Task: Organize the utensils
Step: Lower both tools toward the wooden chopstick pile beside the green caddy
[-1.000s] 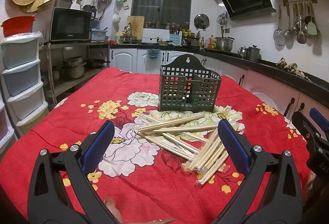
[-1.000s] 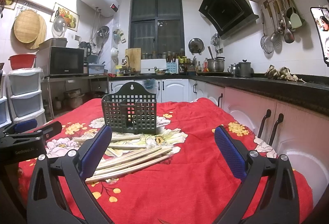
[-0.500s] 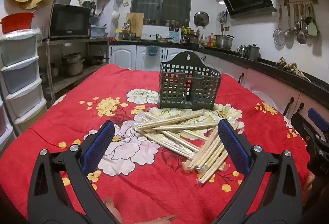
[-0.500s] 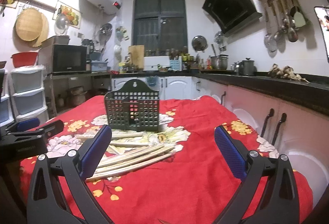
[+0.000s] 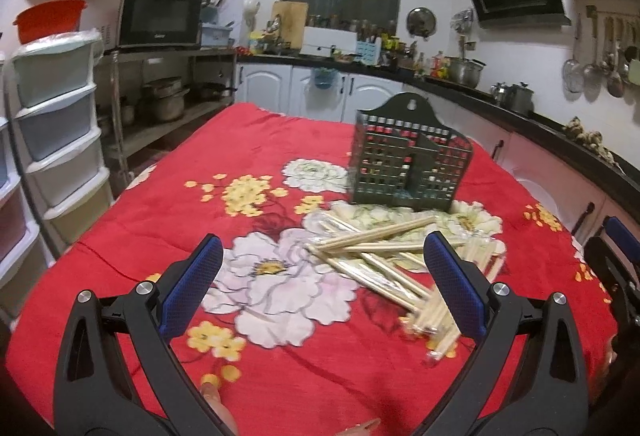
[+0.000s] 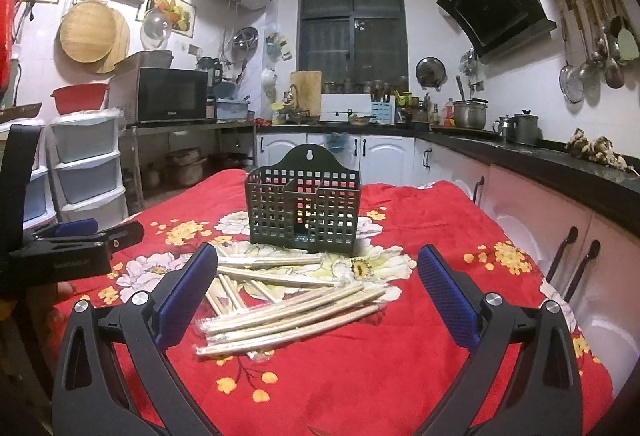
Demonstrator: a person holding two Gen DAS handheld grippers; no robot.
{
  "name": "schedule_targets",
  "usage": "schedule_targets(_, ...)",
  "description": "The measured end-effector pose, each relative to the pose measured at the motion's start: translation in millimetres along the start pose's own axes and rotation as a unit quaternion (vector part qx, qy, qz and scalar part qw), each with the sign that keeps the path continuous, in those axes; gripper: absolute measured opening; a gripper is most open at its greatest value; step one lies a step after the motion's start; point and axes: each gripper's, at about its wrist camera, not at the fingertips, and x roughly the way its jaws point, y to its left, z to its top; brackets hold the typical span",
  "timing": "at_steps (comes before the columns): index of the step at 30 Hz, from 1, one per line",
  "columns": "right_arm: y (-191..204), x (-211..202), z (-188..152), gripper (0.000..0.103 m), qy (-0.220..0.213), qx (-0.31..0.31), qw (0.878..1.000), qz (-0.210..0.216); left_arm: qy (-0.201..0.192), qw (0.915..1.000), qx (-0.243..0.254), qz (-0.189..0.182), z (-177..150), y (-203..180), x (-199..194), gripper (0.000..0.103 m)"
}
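Note:
A dark green slotted utensil holder (image 5: 408, 164) (image 6: 303, 211) stands upright on the red flowered tablecloth (image 5: 152, 220). In front of it lies a loose pile of wrapped wooden chopsticks (image 5: 384, 260) (image 6: 280, 312). My left gripper (image 5: 324, 284) hovers open over the cloth, its right finger above the pile's near end. My right gripper (image 6: 316, 296) is open too, low over the table, with the chopstick pile between and just beyond its blue pads. Neither holds anything. The left gripper also appears at the left edge of the right wrist view.
White cabinets and a black counter (image 6: 560, 172) run along the right side of the table. A metal shelf with a microwave (image 5: 160, 16) and stacked plastic drawers (image 5: 60, 116) stand on the left. The cloth left of the pile is bare.
The left gripper has swung left and tilted down, so the holder and chopsticks sit further right in its view. The right gripper has moved closer to the pile.

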Motion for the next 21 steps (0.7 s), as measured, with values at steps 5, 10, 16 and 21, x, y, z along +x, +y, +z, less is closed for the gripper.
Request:
schedule_targets(5, -2, 12, 13, 0.097, 0.01, 0.003, 1.0, 0.017, 0.02, 0.9998, -0.004, -0.006, 12, 12, 10, 0.093)
schedule_targets(10, -13, 24, 27, 0.097, 0.019, 0.013, 1.0, 0.02, 0.024, 0.9994, 0.006, -0.024, 30, 14, 17, 0.093)
schedule_targets(16, -39, 52, 42, 0.097, 0.064, 0.047, 0.997, 0.01, 0.025, 0.9976, 0.007, -0.063, 56, 14, 29, 0.093)
schedule_targets(21, -63, 79, 47, 0.097, 0.105, 0.059, 0.993, -0.005, 0.043, 0.996, 0.006, -0.079, 80, 16, 51, 0.093)
